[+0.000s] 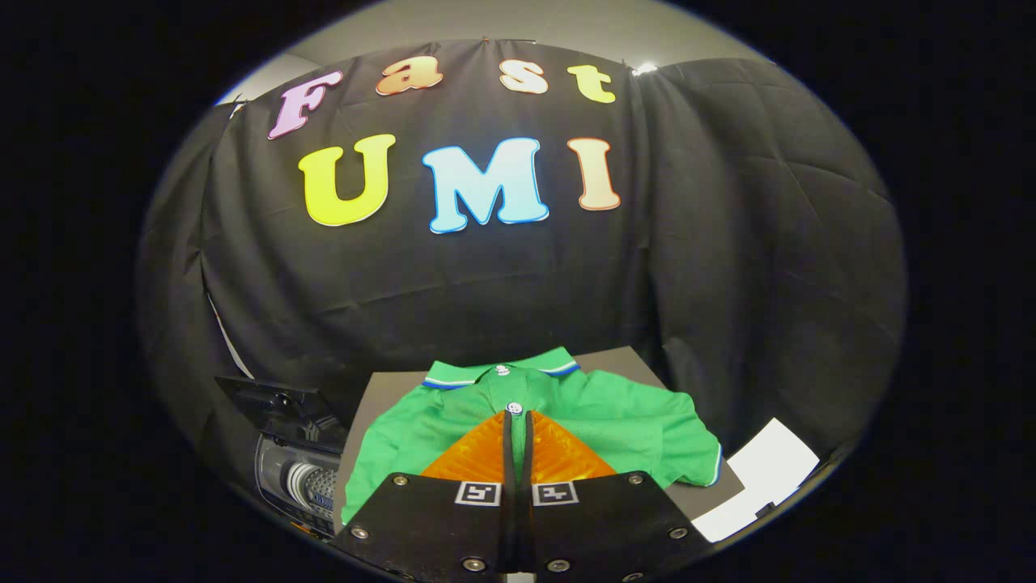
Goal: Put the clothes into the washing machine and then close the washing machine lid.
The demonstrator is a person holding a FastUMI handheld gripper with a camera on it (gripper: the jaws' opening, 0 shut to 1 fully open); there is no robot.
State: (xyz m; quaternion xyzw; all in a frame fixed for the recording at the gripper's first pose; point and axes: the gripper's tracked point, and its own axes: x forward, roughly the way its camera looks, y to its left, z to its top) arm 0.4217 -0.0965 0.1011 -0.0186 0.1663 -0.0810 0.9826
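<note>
A green polo shirt [615,421] with a blue-and-white trimmed collar lies spread flat on a grey table [623,358]. My gripper [518,414] hovers over the shirt's chest, its fingertips close to the button placket, with the collar just beyond them. The two fingers are pressed together with nothing between them. To the left of the table and lower down stands the washing machine [303,478], its dark lid [271,401] raised and the ribbed drum opening visible below it.
A white sheet [761,478] lies on the right near corner of the table. Black cloth walls close off the booth behind and to both sides. The table's left edge borders the machine.
</note>
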